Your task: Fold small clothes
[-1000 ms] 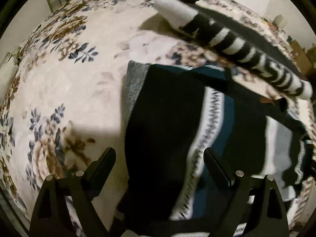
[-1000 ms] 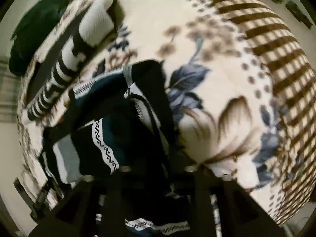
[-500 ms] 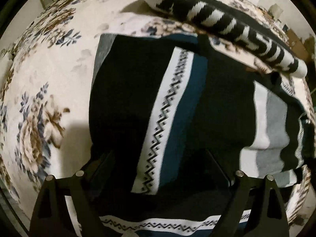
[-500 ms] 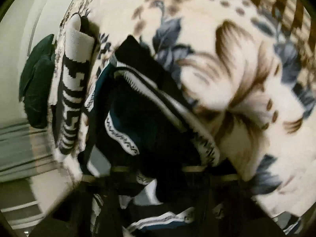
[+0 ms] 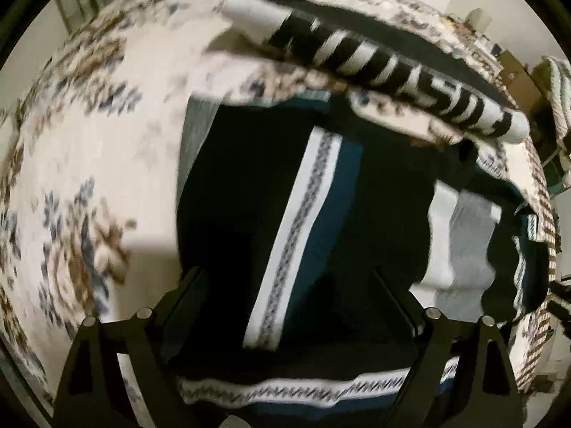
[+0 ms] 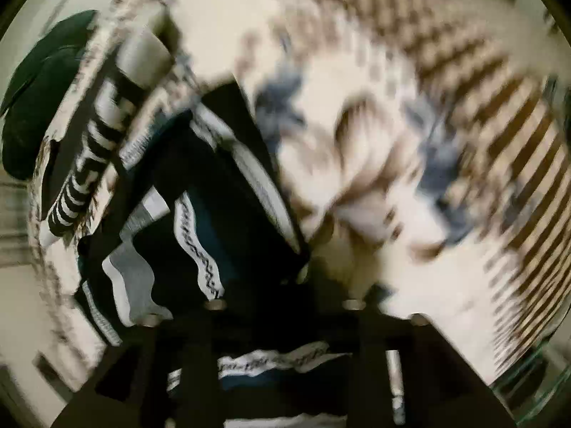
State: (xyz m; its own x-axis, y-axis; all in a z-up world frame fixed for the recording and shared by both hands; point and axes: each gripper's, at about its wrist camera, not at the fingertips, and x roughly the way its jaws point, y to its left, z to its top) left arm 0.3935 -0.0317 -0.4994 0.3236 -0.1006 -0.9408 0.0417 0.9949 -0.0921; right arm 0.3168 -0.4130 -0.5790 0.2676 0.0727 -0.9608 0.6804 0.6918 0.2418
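on the left, the floral blanket [image 5: 107, 149] lies bare, and the left claw [image 5: 285, 285] hangs over the near part of the dark patterned garment [image 5: 249, 196], its jaws spread wide with nothing pinched between them; cloth shows under the gap but the fingers do not press on it. compared with a second ago, more of the garment is in that claw's view and it looks flatter now, the white zigzag band [image 5: 296, 235] running straight down its middle and another band along the near hem. beyond it the black and white striped roll [image 5: 374, 67] lies across the blanket, just past the garment's far edge. to the right, where the grey and white panel [image 5: 460, 235] sits, the cloth is more rumpled. the right claw [image 6: 282, 285] is at that side, very blurred; a second ago it was clamped in bunched fabric, and now its jaws are opening, with dark cloth at or just behind the gap, and i cannot tell whether the pads are clear of it. my reading is that a fold has just been laid over and that edge is being let go, so the garment rests doubled on the blanket and the right side probably wants smoothing before the next fold.
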